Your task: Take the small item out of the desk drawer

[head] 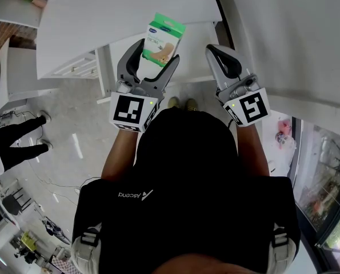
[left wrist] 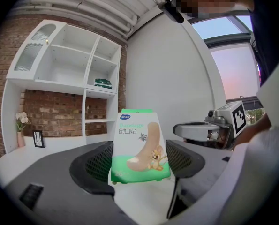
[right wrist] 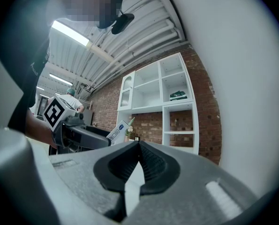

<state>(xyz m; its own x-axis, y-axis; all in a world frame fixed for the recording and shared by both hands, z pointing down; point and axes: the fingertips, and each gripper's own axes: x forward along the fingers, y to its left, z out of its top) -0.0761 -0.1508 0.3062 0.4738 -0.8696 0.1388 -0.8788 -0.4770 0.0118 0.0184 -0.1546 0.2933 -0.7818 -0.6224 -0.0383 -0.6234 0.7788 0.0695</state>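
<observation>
L gripper (head: 157, 51) gripped the bandage box (head: 165, 34) by its lower sides, so the printed face stood upright. It was held up over the desk (head: 101, 21) front, and we judged it out of the drawer, which we couldn't pick out. R gripper (head: 214, 50) had its jaws pressed together w/ nothing between, prob. parked alongside out of the way.
</observation>
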